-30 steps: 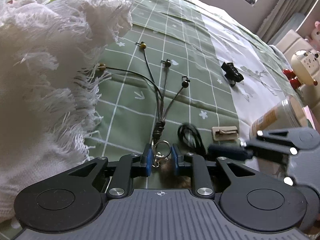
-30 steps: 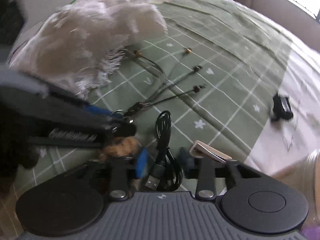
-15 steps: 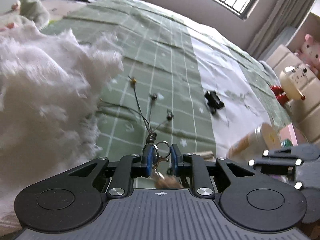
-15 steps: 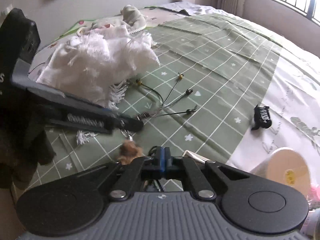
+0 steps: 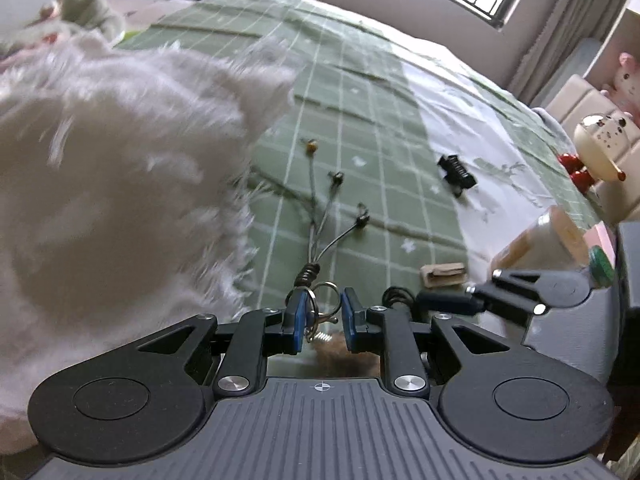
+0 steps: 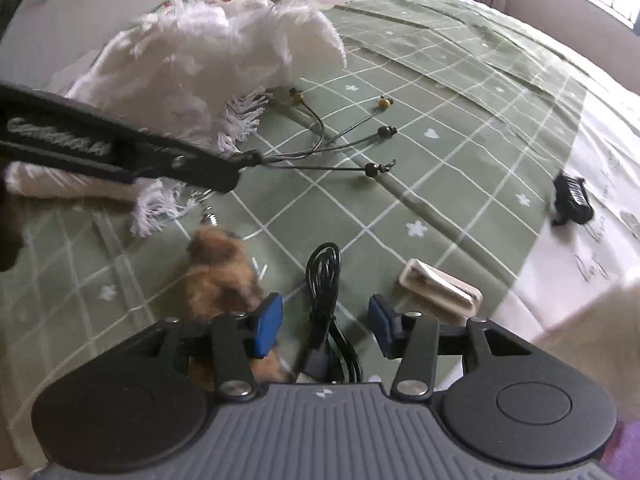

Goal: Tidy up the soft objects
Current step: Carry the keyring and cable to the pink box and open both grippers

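Observation:
My left gripper (image 5: 323,316) is shut on the metal ring of a keychain (image 5: 316,308). Its beaded cords (image 5: 334,216) trail over the green checked quilt (image 5: 360,128), and its brown furry pompom (image 6: 224,272) hangs just below. My right gripper (image 6: 325,324) is low over the quilt with its jaws opening. A coiled black USB cable (image 6: 324,280) lies between the blue pads, untouched. The pompom sits against the right gripper's left pad. A white fringed shawl (image 6: 208,64) is heaped to the left, blurred in the left wrist view.
A black hair claw (image 6: 572,200) lies on the white sheet to the right. A small beige case (image 6: 440,290) sits just right of the cable. A pale jar (image 5: 552,240) and a wooden doll (image 5: 604,148) stand at the far right.
The right gripper's jaws, shut half a second ago, now stand apart and lower around the black cable. The left gripper has risen a little with the keychain, dragging the cords.

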